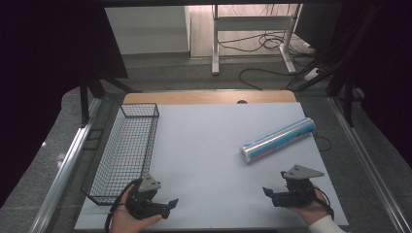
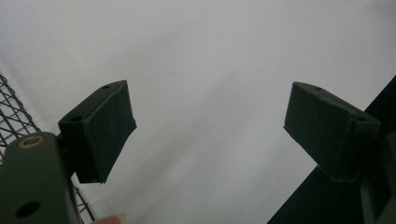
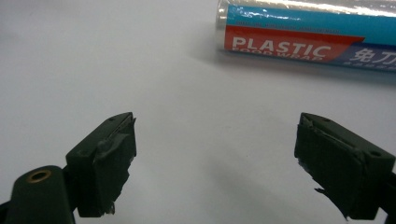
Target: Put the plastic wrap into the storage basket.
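Right hand-held gripper (image 1: 275,193) low over the white bench (image 1: 209,145) at its near right corner, jaws wide apart, nothing between them. Blue-and-red cylindrical roll of plastic food wrap (image 1: 279,140) lies flat on the bench ahead of it, near but apart, angled up to the right; in the right gripper view the roll (image 3: 308,37) sits beyond the jaws. Left hand-held gripper (image 1: 165,206) at near left, jaws spread, empty, just beside the black wire mesh basket (image 1: 127,145).

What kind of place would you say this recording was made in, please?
Probably a lab or workshop set up for recording. A white table stands among dark curtains, with loose cables on the floor behind. On the table are a wire basket and a roll of plastic wrap.
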`<move>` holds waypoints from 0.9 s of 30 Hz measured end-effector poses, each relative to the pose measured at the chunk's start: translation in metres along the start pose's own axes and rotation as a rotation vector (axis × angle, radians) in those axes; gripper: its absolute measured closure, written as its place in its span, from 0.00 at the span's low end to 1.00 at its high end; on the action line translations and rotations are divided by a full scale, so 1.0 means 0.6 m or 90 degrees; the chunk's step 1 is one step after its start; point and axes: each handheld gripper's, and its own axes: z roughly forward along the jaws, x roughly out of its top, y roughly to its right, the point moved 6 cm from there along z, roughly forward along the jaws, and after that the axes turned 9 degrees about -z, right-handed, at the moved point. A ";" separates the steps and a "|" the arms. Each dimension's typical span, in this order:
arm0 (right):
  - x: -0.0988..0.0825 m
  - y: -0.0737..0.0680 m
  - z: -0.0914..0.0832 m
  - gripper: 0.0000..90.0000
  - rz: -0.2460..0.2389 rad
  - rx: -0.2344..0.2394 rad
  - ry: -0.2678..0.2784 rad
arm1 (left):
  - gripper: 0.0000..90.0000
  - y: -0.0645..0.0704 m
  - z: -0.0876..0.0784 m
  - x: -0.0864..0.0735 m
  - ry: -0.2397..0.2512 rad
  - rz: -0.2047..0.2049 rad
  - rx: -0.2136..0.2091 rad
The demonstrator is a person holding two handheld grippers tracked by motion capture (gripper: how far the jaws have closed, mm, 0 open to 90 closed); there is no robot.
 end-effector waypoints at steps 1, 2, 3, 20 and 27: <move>-0.002 0.001 0.000 0.16 -0.001 0.001 -0.001 | 0.18 -0.001 0.000 0.001 0.000 -0.001 0.001; -0.004 0.003 0.000 0.16 -0.001 0.004 -0.004 | 0.18 -0.001 0.001 0.003 0.001 0.000 0.002; -0.005 0.005 0.001 0.16 -0.001 0.005 -0.004 | 0.18 -0.002 0.001 0.004 0.000 0.002 0.002; -0.009 -0.006 -0.004 0.17 -0.031 -0.009 -0.031 | 0.19 0.003 -0.006 0.000 -0.006 0.004 -0.004; -0.006 -0.006 0.000 0.17 -0.031 -0.001 -0.030 | 0.20 0.004 -0.011 0.002 -0.004 0.003 -0.006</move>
